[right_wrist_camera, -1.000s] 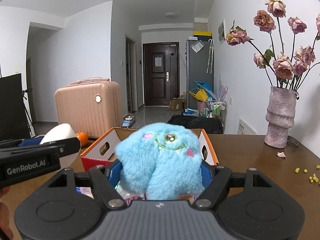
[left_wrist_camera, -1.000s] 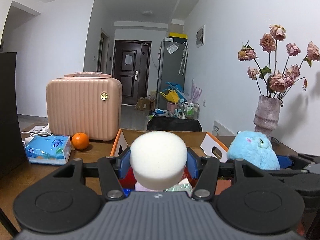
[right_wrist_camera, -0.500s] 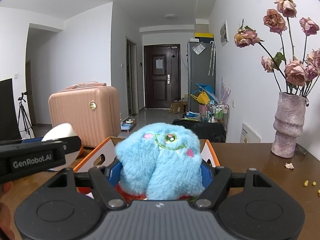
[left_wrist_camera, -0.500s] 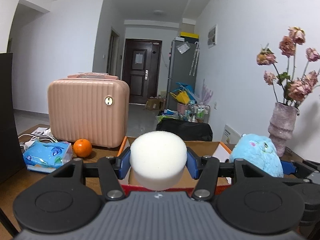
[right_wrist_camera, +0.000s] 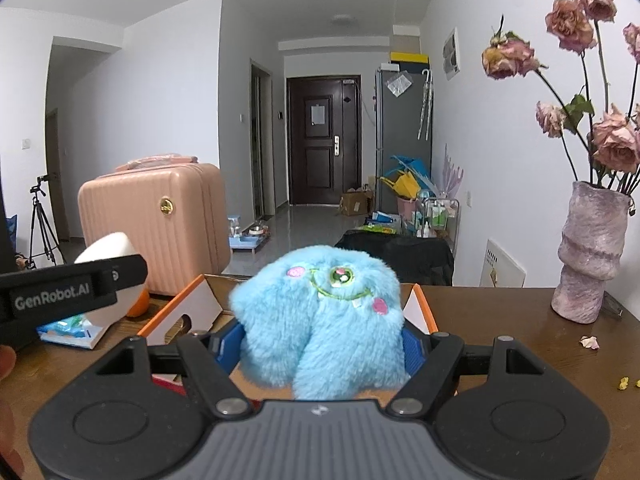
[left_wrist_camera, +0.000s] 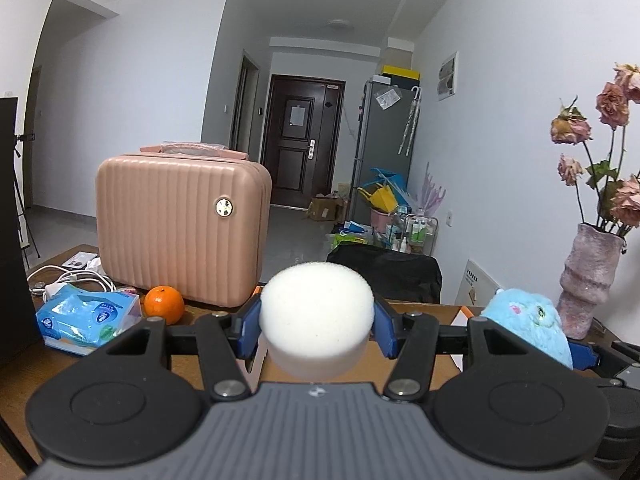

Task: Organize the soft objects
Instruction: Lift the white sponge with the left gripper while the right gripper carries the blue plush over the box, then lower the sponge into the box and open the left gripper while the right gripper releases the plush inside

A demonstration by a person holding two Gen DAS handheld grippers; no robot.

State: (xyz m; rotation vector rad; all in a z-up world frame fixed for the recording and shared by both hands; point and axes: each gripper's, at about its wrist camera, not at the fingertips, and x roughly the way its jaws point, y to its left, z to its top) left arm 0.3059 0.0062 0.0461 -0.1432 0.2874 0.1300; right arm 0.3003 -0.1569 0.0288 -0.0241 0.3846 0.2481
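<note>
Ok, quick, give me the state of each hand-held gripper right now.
Left hand-held gripper: closed on the white sponge.
Right hand-held gripper: closed on the blue plush toy.

Both wrist cams low over table (right_wrist_camera: 500, 320), facing hallway door (left_wrist_camera: 302, 142); shared suitcase (left_wrist_camera: 180, 232), box (right_wrist_camera: 192, 308).

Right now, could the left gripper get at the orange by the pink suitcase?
Probably not yet: the left gripper is shut on the white sponge, so its jaws are full. The orange itself sits unobstructed on the table.
</note>
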